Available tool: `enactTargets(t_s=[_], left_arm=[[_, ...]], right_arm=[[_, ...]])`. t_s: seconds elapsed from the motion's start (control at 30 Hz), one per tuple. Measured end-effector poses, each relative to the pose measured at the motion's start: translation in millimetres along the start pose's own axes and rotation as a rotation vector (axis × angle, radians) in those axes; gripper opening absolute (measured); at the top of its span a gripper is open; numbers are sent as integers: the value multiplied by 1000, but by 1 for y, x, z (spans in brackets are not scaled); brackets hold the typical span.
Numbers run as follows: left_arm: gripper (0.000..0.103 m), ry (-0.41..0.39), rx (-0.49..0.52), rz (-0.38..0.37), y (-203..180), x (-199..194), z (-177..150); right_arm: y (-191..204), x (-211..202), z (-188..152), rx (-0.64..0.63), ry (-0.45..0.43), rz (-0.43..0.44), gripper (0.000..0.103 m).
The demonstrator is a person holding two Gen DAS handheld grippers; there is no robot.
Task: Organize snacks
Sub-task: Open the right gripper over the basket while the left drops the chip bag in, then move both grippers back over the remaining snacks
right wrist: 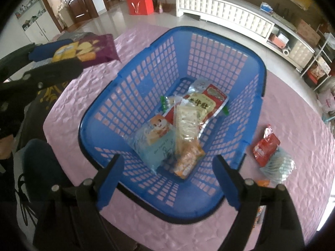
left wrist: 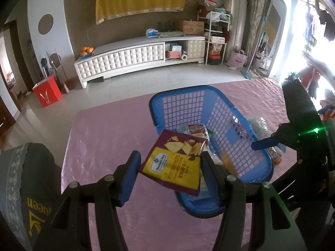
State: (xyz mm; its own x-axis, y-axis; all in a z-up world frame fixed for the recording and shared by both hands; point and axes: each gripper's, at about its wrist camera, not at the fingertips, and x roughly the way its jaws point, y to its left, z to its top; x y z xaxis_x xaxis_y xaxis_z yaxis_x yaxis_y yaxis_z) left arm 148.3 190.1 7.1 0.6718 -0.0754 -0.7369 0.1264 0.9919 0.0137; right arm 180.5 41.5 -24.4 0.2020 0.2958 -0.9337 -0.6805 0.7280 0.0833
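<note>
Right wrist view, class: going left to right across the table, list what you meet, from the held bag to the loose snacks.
Purple chip bag in the left gripper → blue basket → red packet → clear packet.

The purple-and-yellow snack bag (left wrist: 175,163) at lower centre of the left wrist view reads "Member's Mark" and "POTATO THIN CRACKERS". At lower left, a dark garment (left wrist: 37,205) shows yellow letters "ueen". Chinese characters on a red-and-cream packet (right wrist: 206,104) are unclear.
</note>
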Motion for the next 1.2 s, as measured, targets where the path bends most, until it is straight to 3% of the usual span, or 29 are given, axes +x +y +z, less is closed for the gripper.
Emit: enactTargets(t_s=[0.37, 0.57, 1.1, 1.2], left_arm=[[56, 21, 69, -20, -33, 8, 9], [56, 40, 91, -38, -51, 18, 11], [51, 107, 91, -41, -53, 41, -6], [44, 119, 90, -46, -53, 43, -11]], right_arm=[[-26, -38, -13, 62, -134, -31, 89], [-37, -51, -20, 64, -210, -94, 89], [-33, -34, -23, 42, -203, -93, 89], [-30, -31, -23, 42, -199, -93, 89]])
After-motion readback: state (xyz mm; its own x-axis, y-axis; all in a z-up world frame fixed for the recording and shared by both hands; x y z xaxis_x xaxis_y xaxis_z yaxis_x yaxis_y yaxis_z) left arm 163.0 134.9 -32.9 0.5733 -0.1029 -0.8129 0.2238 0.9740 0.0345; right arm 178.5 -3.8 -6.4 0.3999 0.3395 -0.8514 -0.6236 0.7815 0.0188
